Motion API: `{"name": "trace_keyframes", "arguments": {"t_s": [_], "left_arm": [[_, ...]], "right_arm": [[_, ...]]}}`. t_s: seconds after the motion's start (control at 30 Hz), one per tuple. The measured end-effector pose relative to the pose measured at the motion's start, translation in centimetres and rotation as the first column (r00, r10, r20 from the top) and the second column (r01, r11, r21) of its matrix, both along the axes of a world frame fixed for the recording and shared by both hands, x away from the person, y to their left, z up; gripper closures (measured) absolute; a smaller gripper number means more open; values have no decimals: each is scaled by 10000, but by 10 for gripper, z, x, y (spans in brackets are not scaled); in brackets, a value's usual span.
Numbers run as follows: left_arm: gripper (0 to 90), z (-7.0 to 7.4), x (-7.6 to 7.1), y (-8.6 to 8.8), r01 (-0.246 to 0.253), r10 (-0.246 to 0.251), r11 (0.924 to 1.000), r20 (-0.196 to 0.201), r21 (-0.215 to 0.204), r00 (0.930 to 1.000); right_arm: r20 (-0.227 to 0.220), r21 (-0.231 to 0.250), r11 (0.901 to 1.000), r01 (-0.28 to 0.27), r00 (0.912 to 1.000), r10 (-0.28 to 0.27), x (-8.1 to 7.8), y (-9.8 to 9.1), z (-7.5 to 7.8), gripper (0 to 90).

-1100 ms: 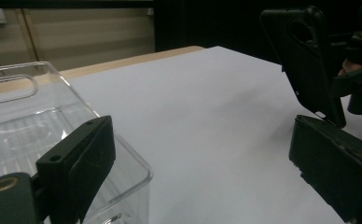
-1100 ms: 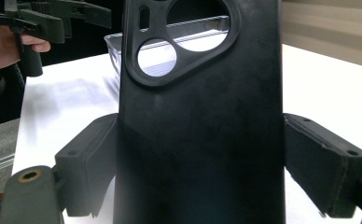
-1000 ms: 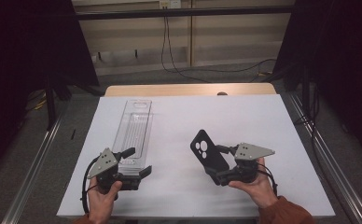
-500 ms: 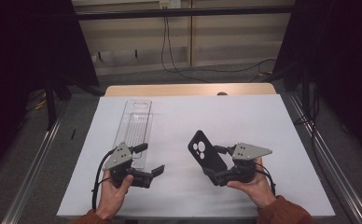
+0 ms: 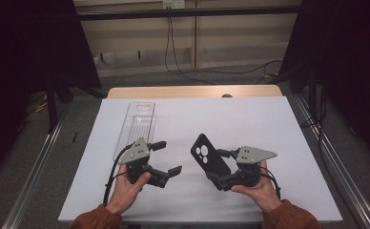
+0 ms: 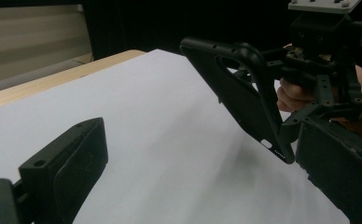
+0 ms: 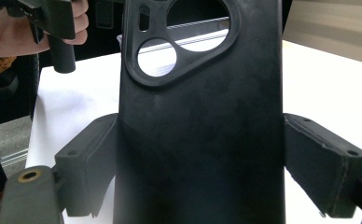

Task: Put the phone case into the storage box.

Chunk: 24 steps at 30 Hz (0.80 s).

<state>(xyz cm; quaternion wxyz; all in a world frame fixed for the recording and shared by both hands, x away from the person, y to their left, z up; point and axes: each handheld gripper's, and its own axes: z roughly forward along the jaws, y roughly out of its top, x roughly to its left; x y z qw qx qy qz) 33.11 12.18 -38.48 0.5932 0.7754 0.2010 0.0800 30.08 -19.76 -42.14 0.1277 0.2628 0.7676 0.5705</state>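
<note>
From the high view, the left hand (image 5: 126, 187) holds the left gripper (image 5: 166, 157) low over the white table (image 5: 278, 124), jaws spread and empty. The right gripper (image 5: 217, 167) clamps a black phone case (image 5: 210, 155), tilted up off the table. A clear plastic tray (image 5: 136, 125) lies beyond the left gripper. The left gripper view shows the case angled off the surface. The right gripper view shows both jaws pressing the case's edges.

Black phone case (image 5: 210, 156), matte, plain. Clear plastic tray (image 5: 135, 125), ribbed lines. White tabletop (image 5: 250, 119), pale wood strip at far edge. Black left claw (image 5: 166, 157), grey plate on top; black right claw (image 5: 217, 167), same grey plate. Rust-orange sleeves (image 5: 288, 218). Black cables. Beige wall panels (image 5: 231, 28), dark curtains at sides, grey floor.
</note>
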Motion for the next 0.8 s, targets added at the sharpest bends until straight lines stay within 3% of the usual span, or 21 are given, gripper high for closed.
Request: {"name": "trace_keyframes", "arguments": {"t_s": [0.1,0.13,0.3,0.53,0.7,0.8], "left_arm": [[25,2,3,-4,147,-147,9999,104,-26,9998],[25,3,8,-7,428,-428,9988,17,-220,9991],[18,5,16,-12,742,-735,9956,141,-570,9972],[11,6,21,-14,986,-979,9936,163,-556,9951],[16,11,27,-15,1042,-1026,9924,277,-653,9943],[16,10,29,-15,1228,-1216,9891,195,-816,9924]], "right_arm": [[-44,19,10000,-19,10000,19,0,0,0,144],[-59,7,10000,-59,10000,59,2,0,0,144],[-114,-49,10000,-34,9999,34,5,0,1,144],[-114,78,10000,-44,9999,45,12,-3,8,144],[110,617,9978,-228,9997,222,19,2,15,144],[135,611,9974,-388,9992,380,20,4,13,144]]}}
